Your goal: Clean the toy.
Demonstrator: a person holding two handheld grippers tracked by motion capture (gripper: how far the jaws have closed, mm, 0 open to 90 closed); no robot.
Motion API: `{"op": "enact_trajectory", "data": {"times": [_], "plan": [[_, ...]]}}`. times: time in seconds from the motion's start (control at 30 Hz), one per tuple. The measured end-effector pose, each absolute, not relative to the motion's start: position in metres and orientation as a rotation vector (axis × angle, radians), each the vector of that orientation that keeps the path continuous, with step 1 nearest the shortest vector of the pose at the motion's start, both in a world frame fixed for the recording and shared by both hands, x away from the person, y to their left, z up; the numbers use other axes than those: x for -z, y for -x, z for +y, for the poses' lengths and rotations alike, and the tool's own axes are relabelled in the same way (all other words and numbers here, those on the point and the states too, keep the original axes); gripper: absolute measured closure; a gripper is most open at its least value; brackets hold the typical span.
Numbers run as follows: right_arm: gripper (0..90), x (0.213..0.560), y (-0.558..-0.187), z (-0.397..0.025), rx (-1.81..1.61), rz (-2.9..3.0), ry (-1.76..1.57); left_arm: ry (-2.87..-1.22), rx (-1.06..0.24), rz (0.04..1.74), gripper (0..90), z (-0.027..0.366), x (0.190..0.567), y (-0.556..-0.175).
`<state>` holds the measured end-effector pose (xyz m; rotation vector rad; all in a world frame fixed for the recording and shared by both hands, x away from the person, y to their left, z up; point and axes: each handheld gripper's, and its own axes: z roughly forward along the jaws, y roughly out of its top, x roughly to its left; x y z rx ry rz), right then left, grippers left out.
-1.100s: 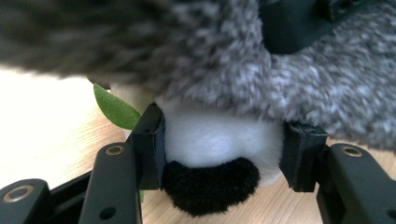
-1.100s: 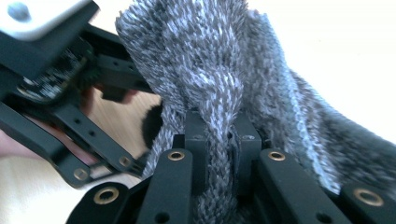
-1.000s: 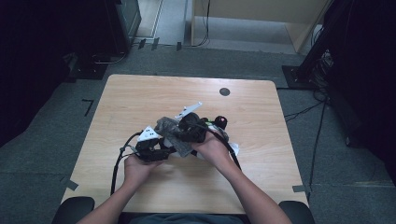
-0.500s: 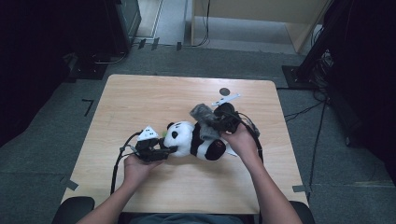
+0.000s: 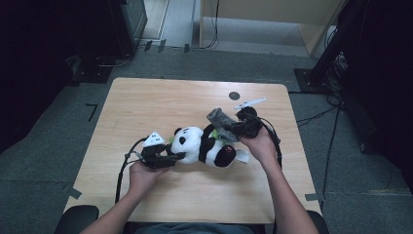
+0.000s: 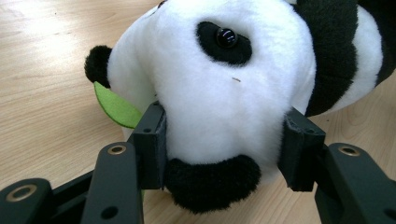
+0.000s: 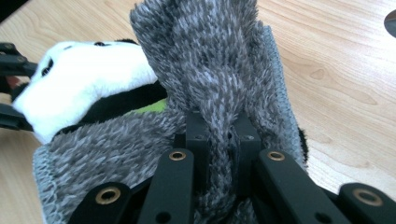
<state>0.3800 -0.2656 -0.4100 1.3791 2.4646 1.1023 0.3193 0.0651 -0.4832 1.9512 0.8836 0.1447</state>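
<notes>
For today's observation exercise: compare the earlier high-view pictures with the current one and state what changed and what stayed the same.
The right claw, shut on the grey fuzzy cloth, pulled it off toward the table's right side, uncovering the panda plush, which the cloth hid a second ago. The cloth now lies bunched by the panda's back. Unchanged: the left claw still pinches the panda's head, the plush lies in the same spot, and the table has not moved.

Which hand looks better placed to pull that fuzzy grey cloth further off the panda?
Right. The right gripper is already shut on the grey cloth, while the left gripper pins the panda by its head.
</notes>
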Motion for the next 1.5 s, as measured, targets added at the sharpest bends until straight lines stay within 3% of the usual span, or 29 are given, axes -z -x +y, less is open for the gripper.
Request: {"op": "enact_trajectory", "data": {"times": [0.63,0.87,1.13,1.5], "plan": [[82.0,0.399,-0.367,-0.323,-1.156,2.325,-1.528,-1.951,-0.139,0.892,44.1,0.066,0.483,-0.319],[82.0,0.373,-0.352,-0.308,-1.293,2.389,-1.370,-1.951,-0.142,0.889,44.1,0.066,0.483,-0.319],[81.9,0.366,-0.331,-0.282,-1.355,2.511,-1.235,-1.956,-0.142,0.895,44.3,0.065,0.483,-0.319],[81.6,0.402,-0.318,-0.245,-1.222,2.697,-1.096,-1.984,-0.140,0.894,45.1,0.064,0.483,-0.318]]}}
